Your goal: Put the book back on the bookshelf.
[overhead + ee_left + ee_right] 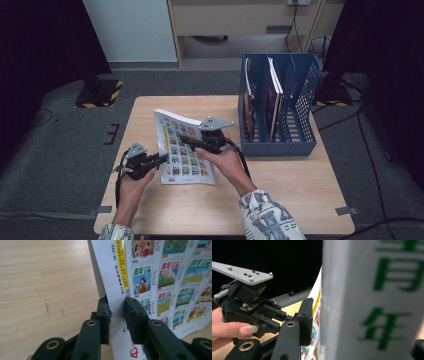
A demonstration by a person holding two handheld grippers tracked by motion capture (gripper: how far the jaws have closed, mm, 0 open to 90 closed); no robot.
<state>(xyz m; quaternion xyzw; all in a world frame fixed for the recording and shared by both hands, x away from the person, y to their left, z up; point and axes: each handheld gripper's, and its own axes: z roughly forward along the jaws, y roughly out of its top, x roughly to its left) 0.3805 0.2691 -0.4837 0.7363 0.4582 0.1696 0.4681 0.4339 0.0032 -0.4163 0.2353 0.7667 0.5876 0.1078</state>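
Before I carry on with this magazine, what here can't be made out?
- Left claw, left gripper view: whether its pads press the magazine is unclear.
- Right claw, right gripper view: far jaw cut off; blurred magazine blocks it.
- Blue file rack, high view: filed titles too small.

The left gripper (161, 158) is held low at the near left in the high view, its jaws pointed right and standing a little apart, one to each side of a thin sheet edge. The right gripper (186, 140) is held farther off and to the right, jaws directed left. Both forearms are brought in from the near edge, patterned sleeves worn. The right hand (223, 161) is wrapped around its gripper body.
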